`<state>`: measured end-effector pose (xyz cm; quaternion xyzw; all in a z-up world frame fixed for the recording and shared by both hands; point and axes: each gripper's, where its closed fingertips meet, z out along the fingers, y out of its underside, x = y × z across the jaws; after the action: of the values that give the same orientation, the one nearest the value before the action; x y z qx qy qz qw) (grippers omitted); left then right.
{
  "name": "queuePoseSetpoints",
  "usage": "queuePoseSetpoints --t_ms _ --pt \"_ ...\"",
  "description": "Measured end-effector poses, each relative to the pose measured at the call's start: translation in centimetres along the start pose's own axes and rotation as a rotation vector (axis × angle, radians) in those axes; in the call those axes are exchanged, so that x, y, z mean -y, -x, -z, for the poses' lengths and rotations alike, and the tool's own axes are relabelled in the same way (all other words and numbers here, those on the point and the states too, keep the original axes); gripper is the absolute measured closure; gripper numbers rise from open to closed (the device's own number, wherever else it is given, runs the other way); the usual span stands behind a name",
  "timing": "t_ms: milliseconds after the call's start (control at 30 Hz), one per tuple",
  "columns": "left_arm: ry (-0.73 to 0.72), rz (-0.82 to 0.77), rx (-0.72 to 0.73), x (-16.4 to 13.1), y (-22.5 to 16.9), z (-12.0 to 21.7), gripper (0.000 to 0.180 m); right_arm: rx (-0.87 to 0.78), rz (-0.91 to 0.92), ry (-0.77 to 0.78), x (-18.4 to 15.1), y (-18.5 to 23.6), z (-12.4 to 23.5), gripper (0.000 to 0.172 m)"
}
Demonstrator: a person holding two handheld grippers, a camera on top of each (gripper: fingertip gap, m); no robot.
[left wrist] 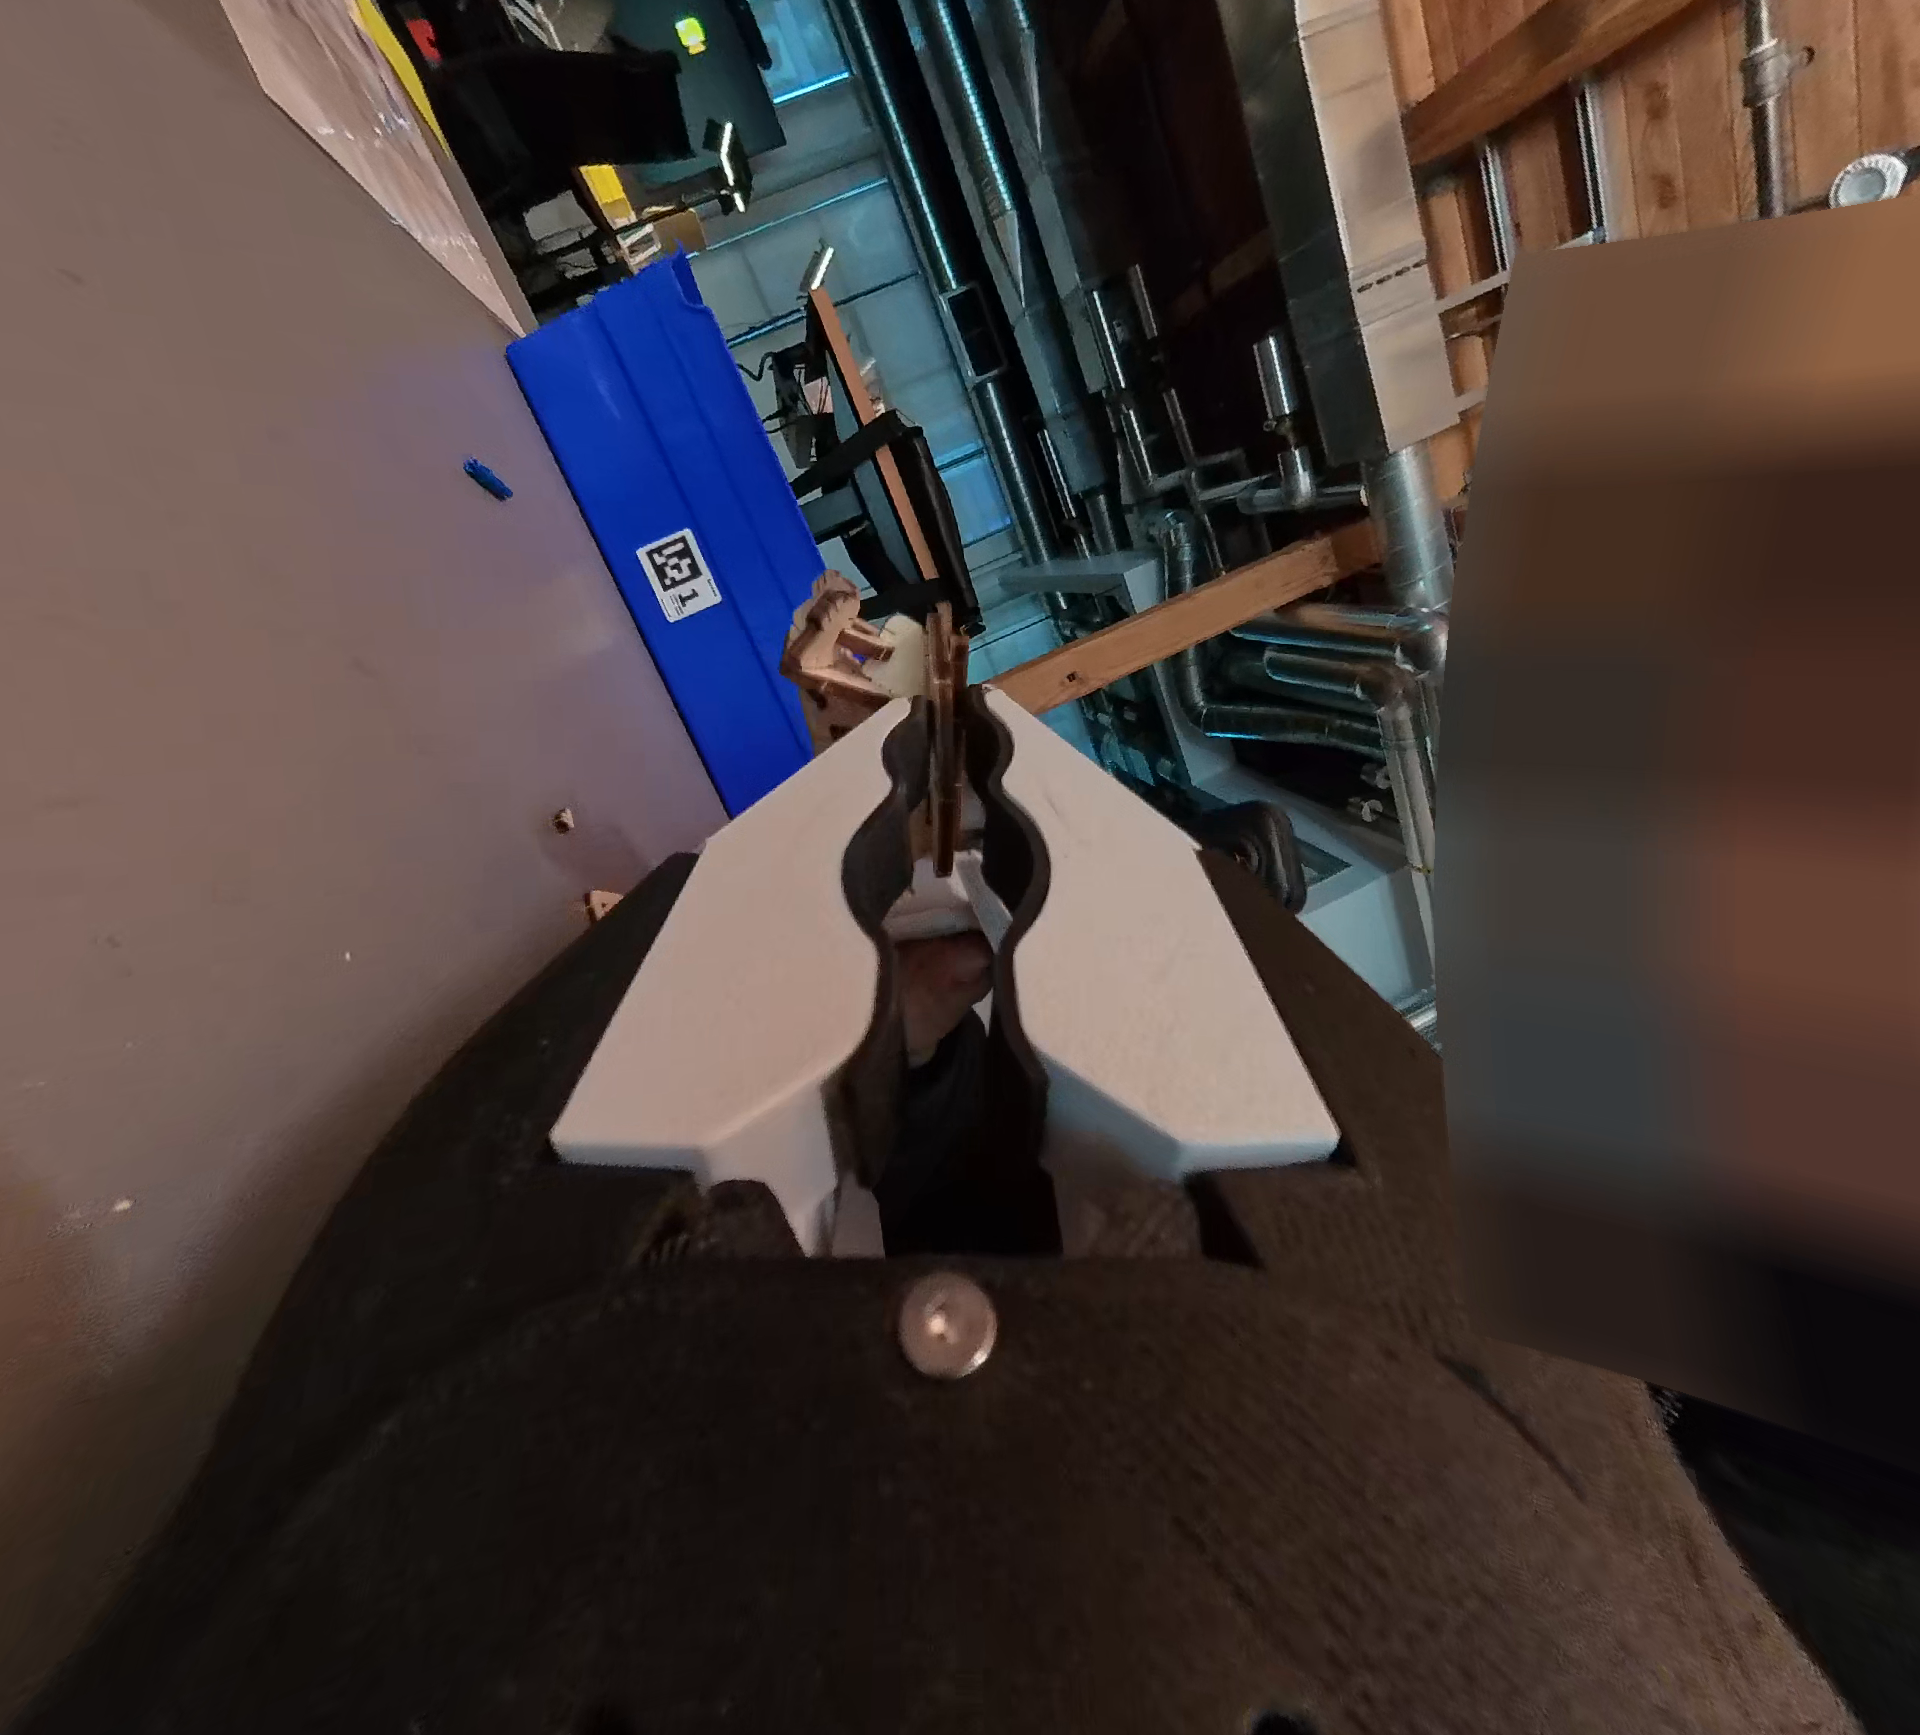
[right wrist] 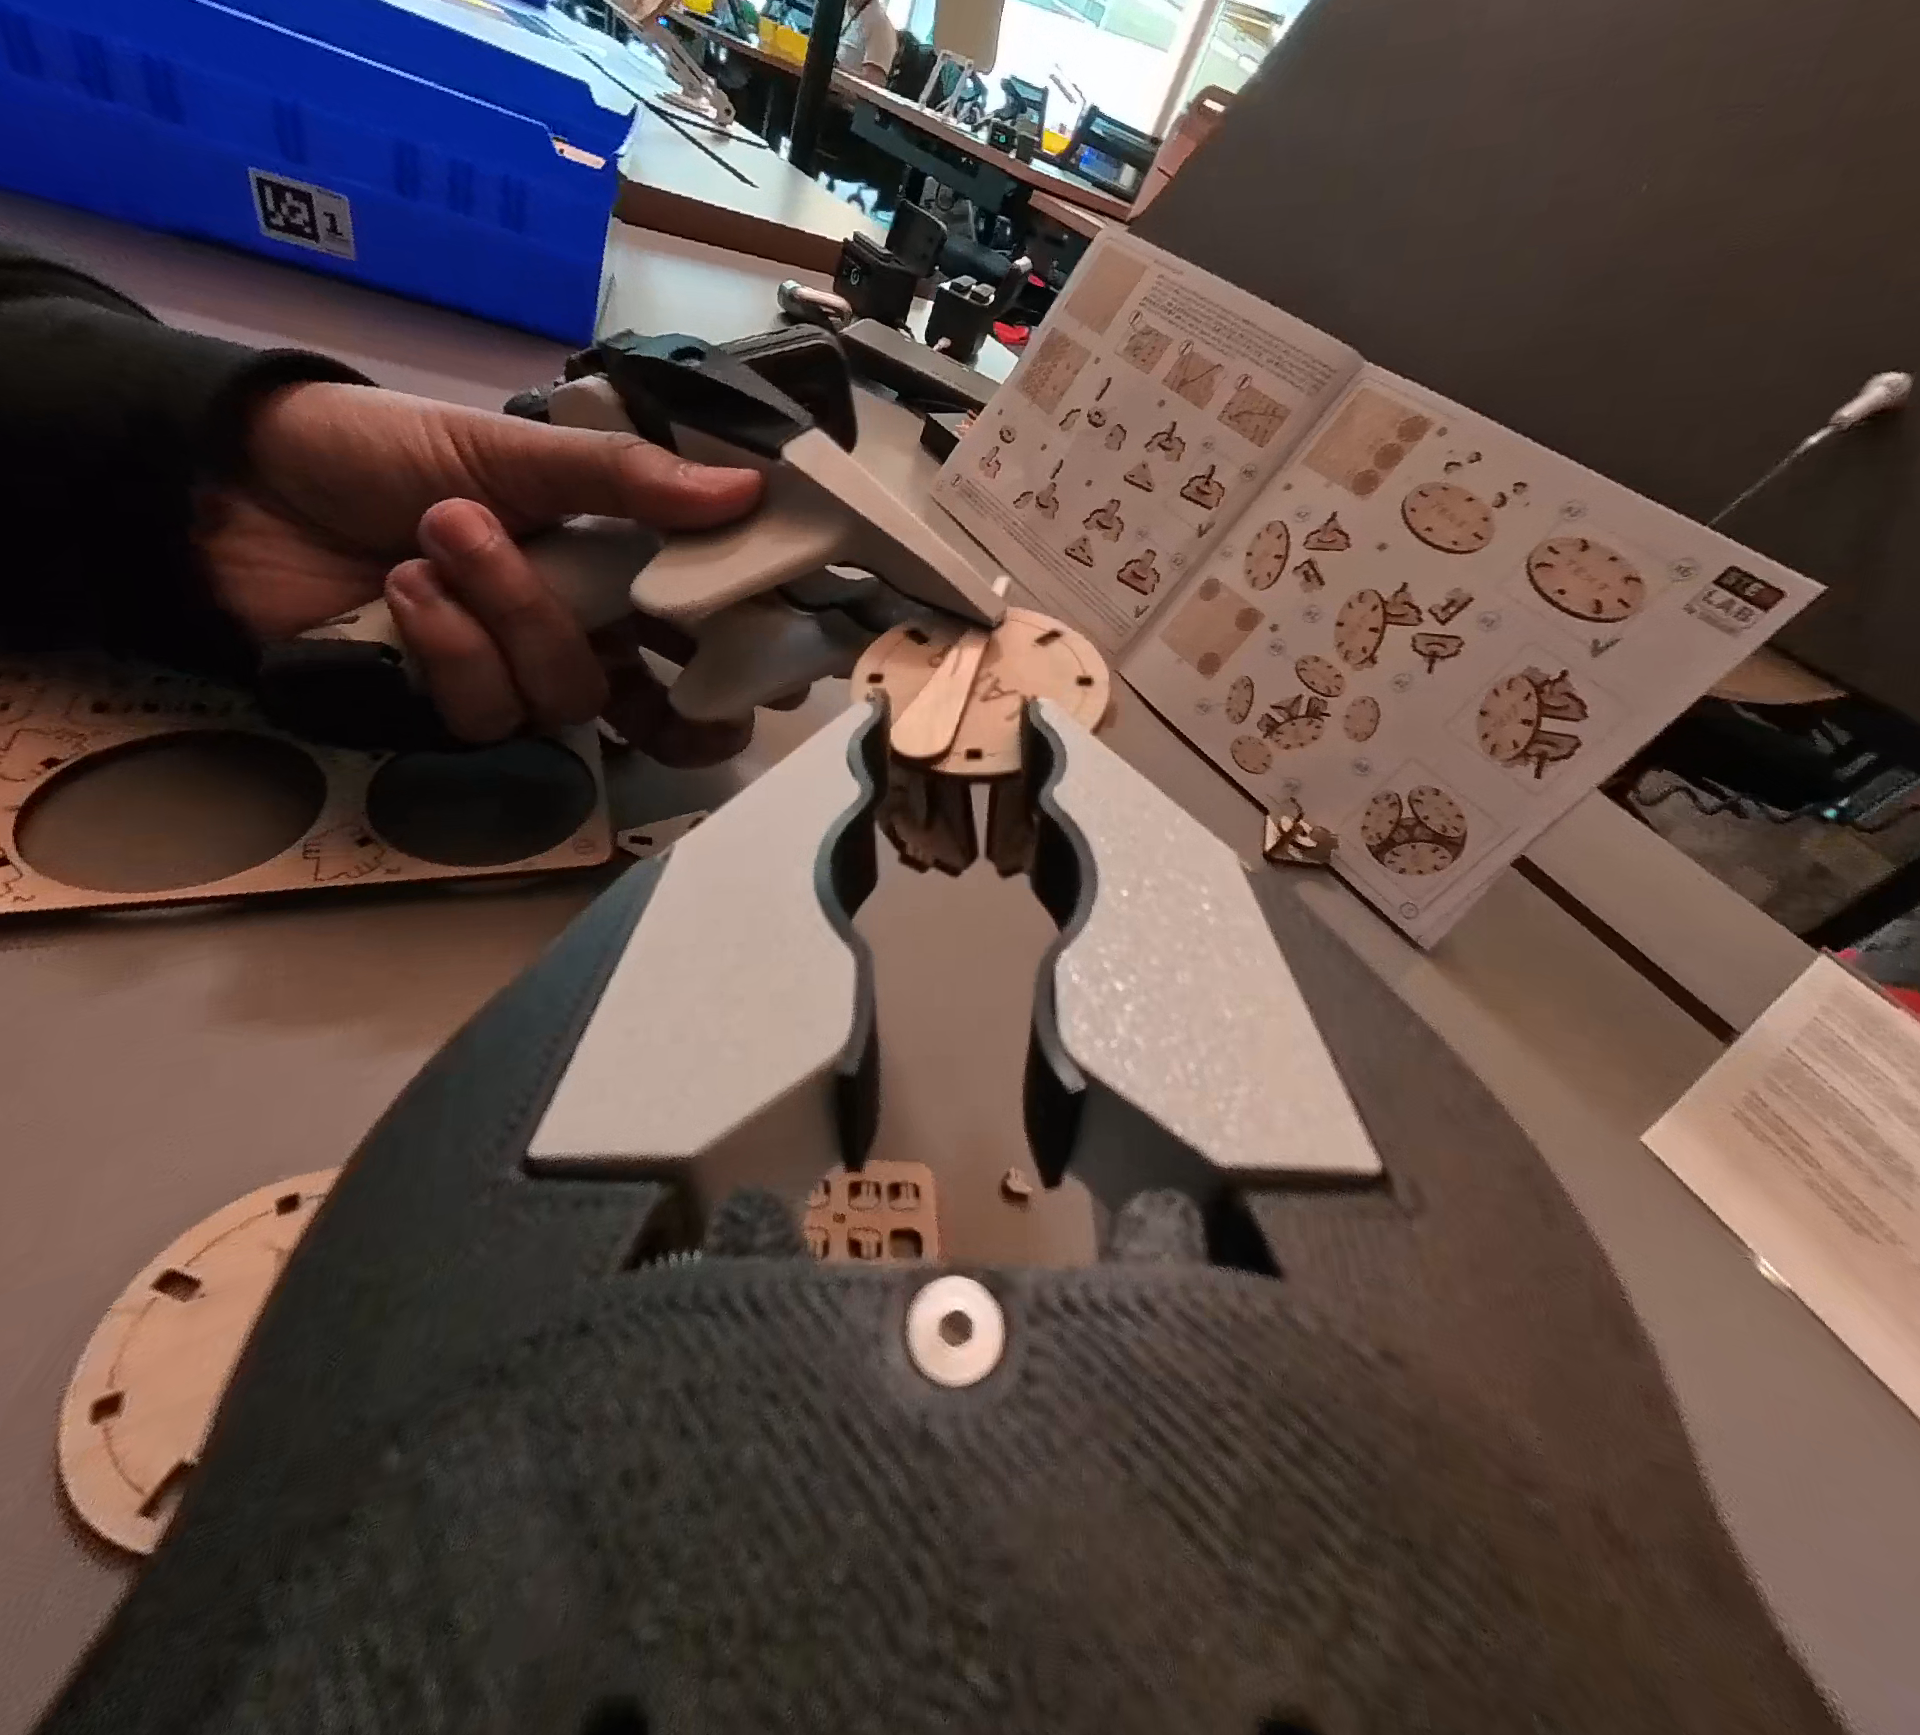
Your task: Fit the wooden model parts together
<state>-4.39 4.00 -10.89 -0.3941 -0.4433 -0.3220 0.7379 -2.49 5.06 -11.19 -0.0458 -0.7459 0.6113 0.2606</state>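
Observation:
My right gripper point(right wrist: 954, 719) is shut on the dark wooden legs point(right wrist: 925, 818) of a small wooden model and holds it upright over the table. The model carries a round slotted disc point(right wrist: 1049, 657) on top. My left gripper point(right wrist: 992, 617), held by a hand point(right wrist: 468, 542), comes in from the left, shut on a thin flat wooden strip point(right wrist: 935, 698) that lies across the disc. In the left wrist view the left gripper point(left wrist: 948, 709) pinches that strip point(left wrist: 943, 677) edge-on between its pads. Part of the model point(left wrist: 831, 662) shows just beyond.
An open instruction booklet point(right wrist: 1351, 563) leans at the right. A blue bin point(right wrist: 312, 127) stands at the back left and shows in the left wrist view point(left wrist: 665, 542). A wooden sheet with round cut-outs point(right wrist: 208, 812), a loose disc point(right wrist: 156, 1311) and a paper point(right wrist: 1818, 1135) lie on the table. Only a small space, under 4 cm, lies between the two pairs of fingers.

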Motion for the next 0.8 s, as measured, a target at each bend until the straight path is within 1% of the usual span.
queuePoseSetpoints --t_ms 133,200,367,467,800 --pt "0.022 0.001 -0.001 -0.3 0.0 -0.1 0.178 -0.027 -0.045 -0.016 0.1 -1.2 0.4 0.154" --pt "0.038 -0.008 0.003 -0.6 0.0 -0.2 0.178 -0.026 -0.056 -0.015 0.0 -1.4 0.5 0.155" --pt "0.065 -0.027 0.019 -1.1 0.2 -0.4 0.177 -0.009 0.005 0.011 -0.3 -0.9 0.3 0.155" --pt "0.076 -0.02 0.01 -1.2 0.1 -0.4 0.177 0.019 0.034 0.011 -0.3 -0.4 0.4 0.16" --pt "0.148 -0.042 0.007 -2.3 0.0 -0.7 0.177 0.068 0.043 0.004 -0.1 0.2 0.6 0.165"
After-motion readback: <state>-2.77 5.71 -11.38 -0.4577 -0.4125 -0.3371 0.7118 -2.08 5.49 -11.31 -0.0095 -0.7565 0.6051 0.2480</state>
